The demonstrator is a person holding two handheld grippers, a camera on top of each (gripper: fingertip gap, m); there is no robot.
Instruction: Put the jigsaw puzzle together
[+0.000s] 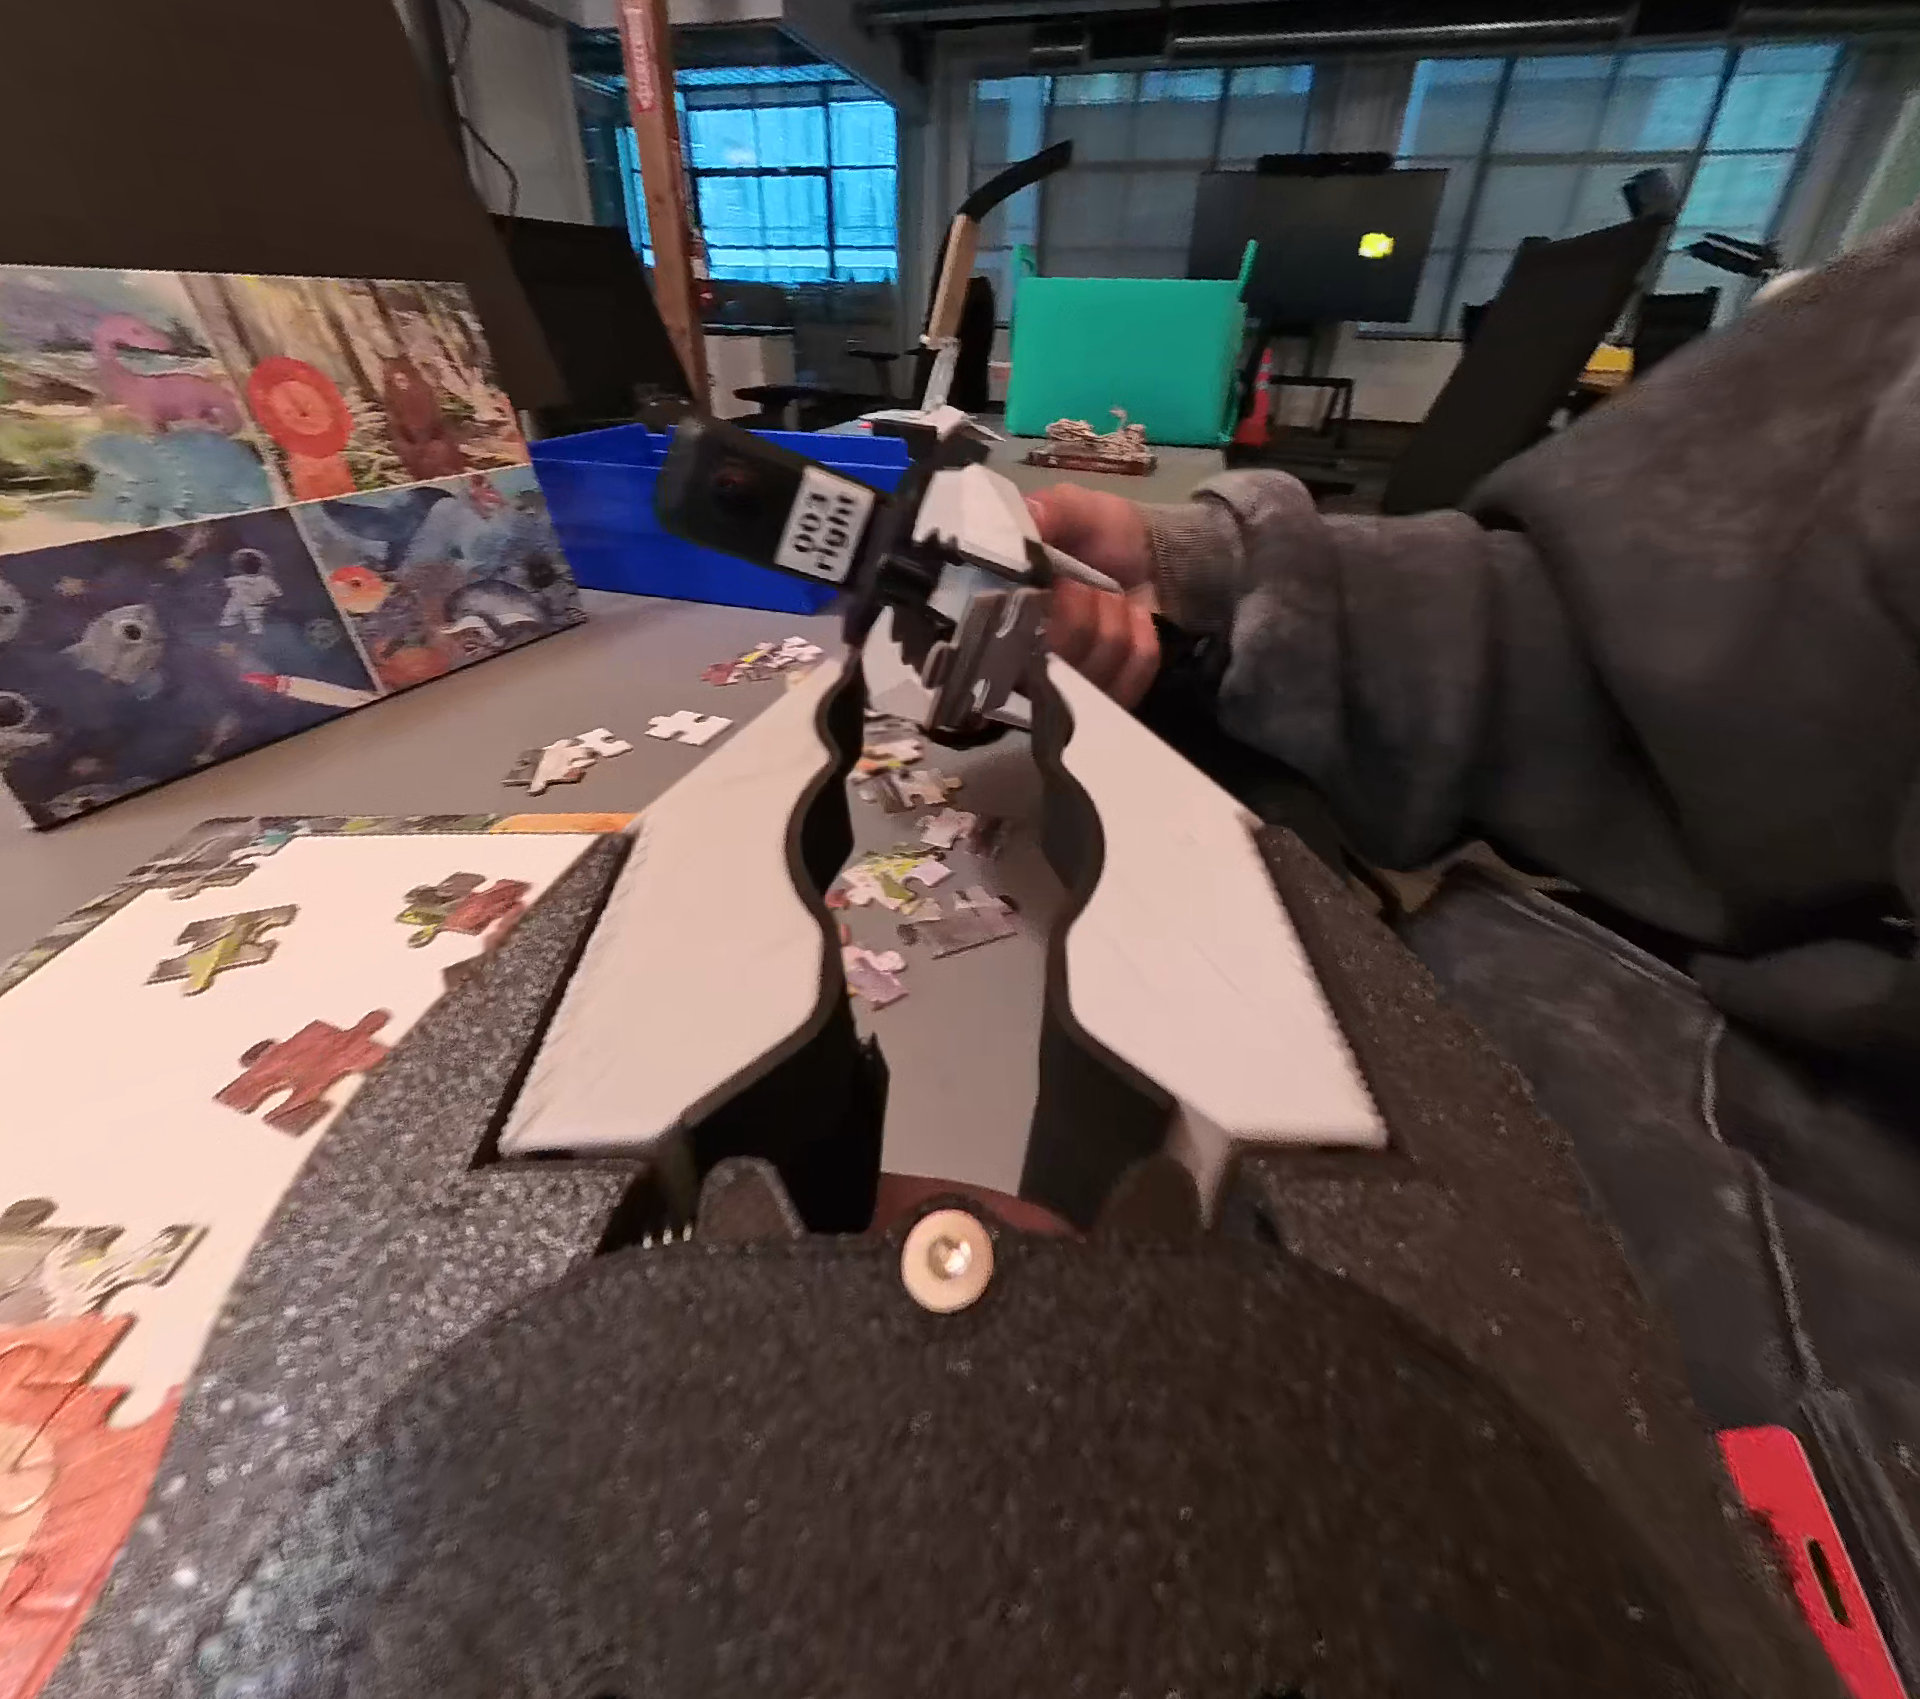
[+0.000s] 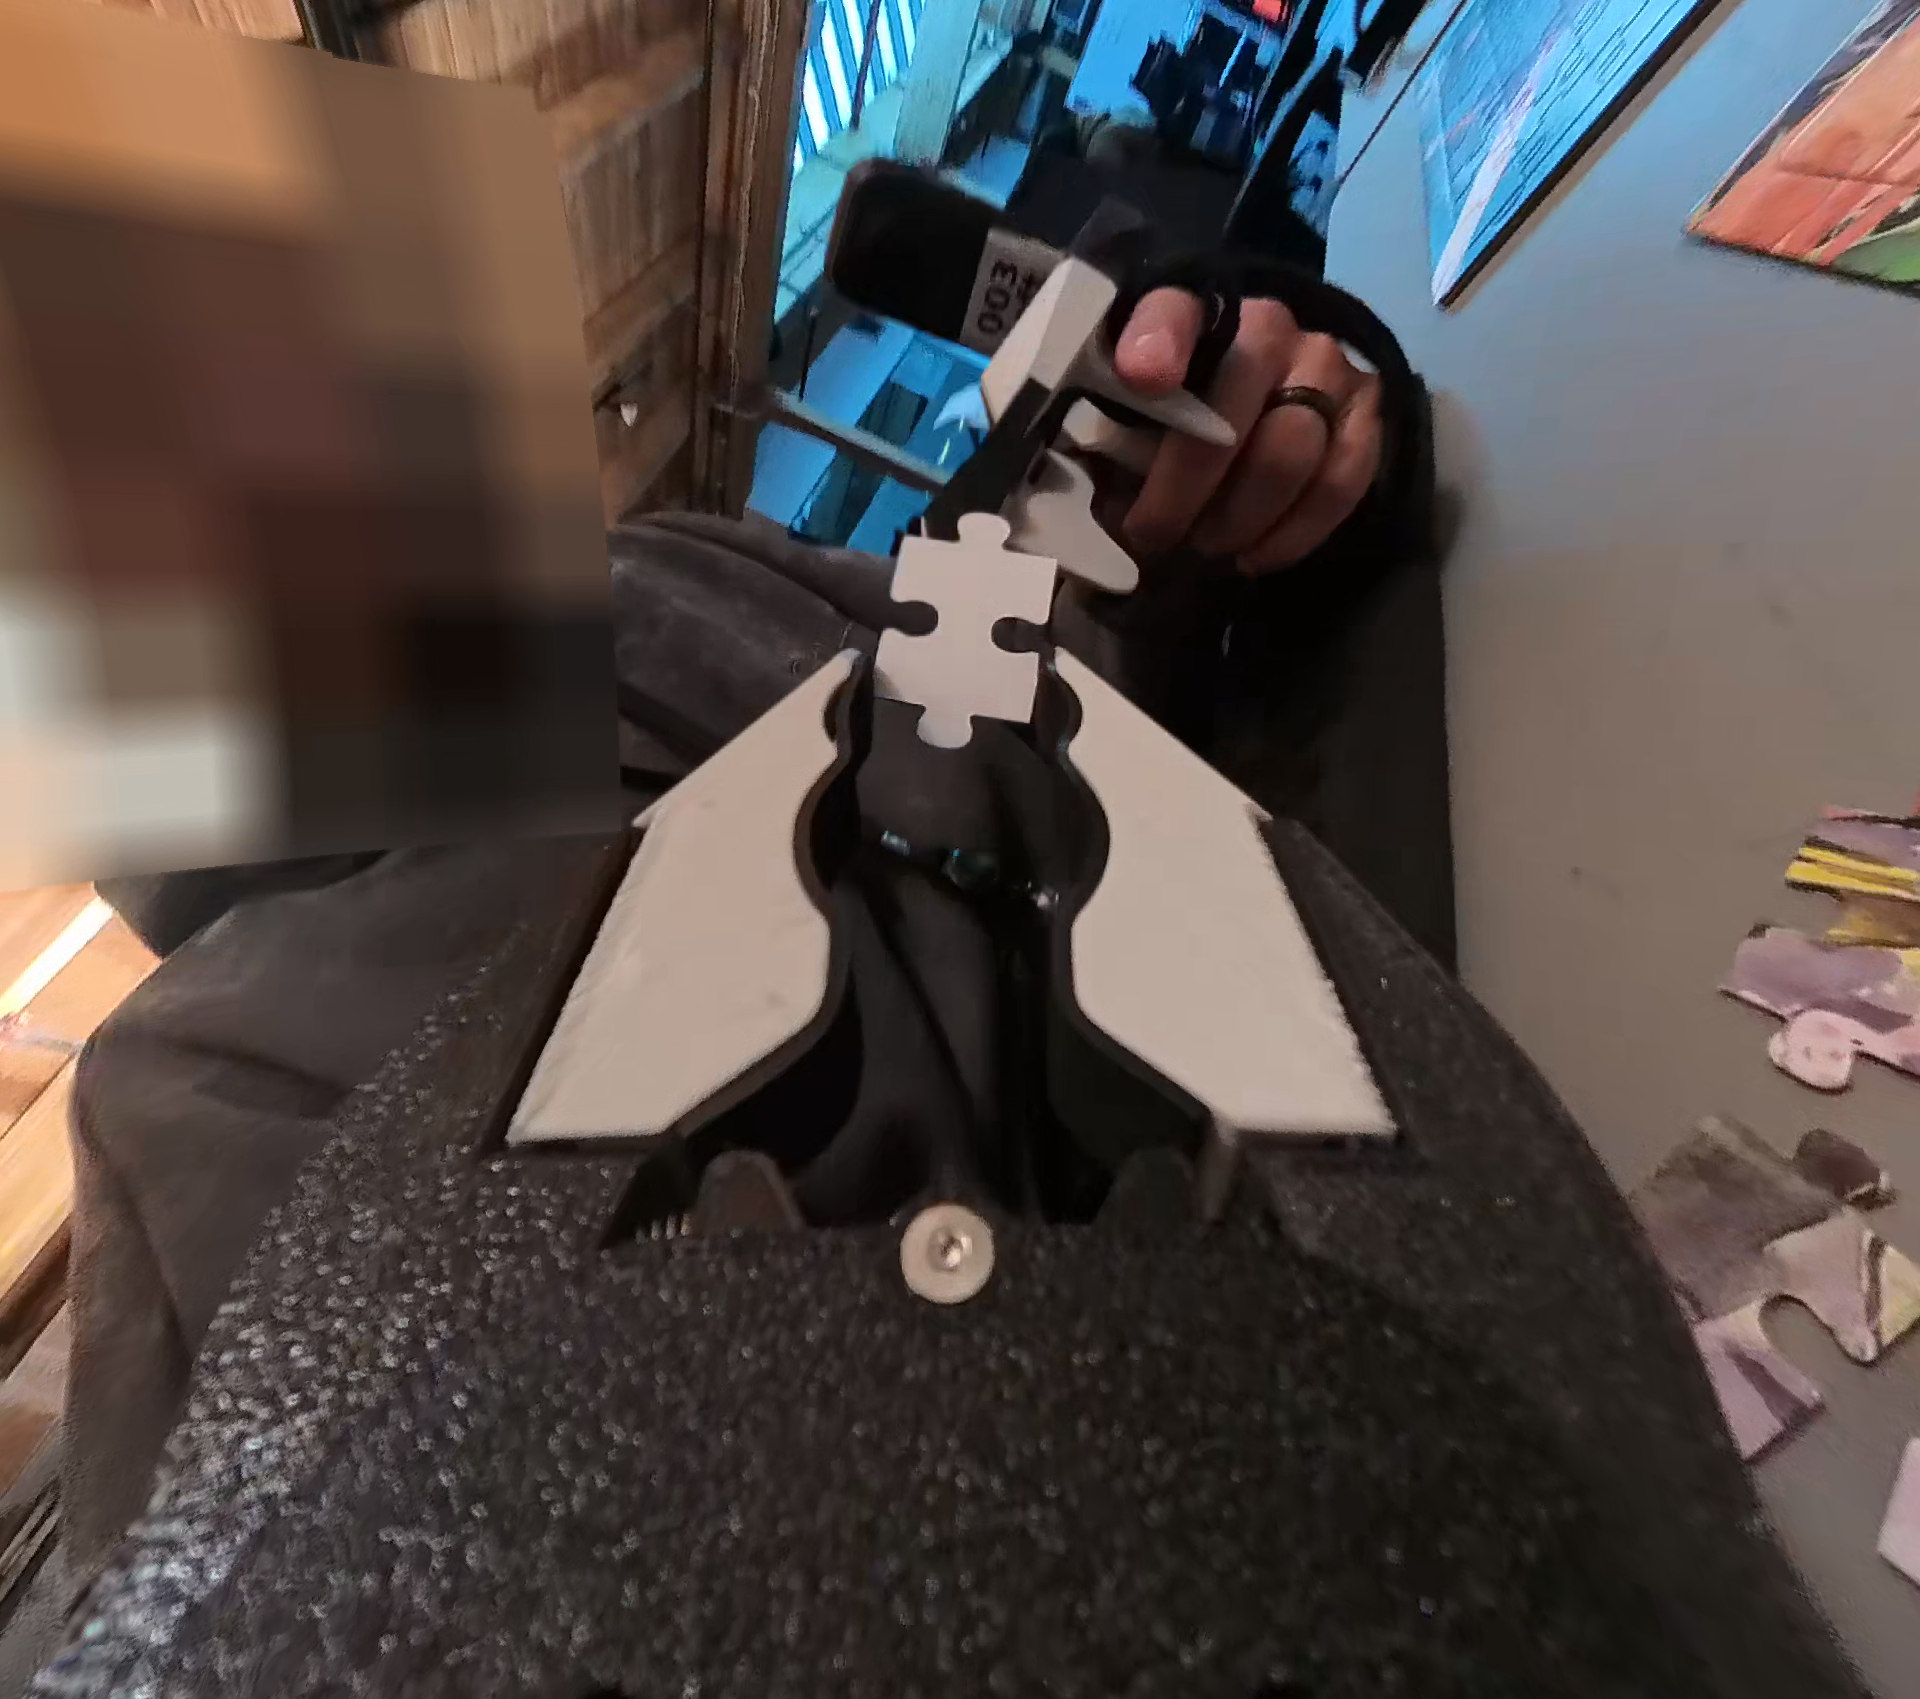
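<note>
My right gripper [image 2: 954,673] is shut on a jigsaw piece [image 2: 971,636], gripping it by its side edges, white back toward the camera, up in the air. In the left wrist view the same piece [image 1: 987,652] looks grey, held by the right gripper in a person's hand [image 1: 1091,600]. My left gripper [image 1: 945,683] is open and empty, its tips just in front of that piece. The puzzle board [image 1: 125,1005], white with a partly built border, lies at the lower left with a few loose pieces [image 1: 301,1067] on it.
Several loose pieces [image 1: 914,880] are scattered on the grey table under the grippers and show again in the right wrist view [image 2: 1766,1254]. A picture-covered puzzle box [image 1: 260,506] and a blue bin [image 1: 623,506] stand behind. The person's grey sleeve [image 1: 1507,662] fills the right.
</note>
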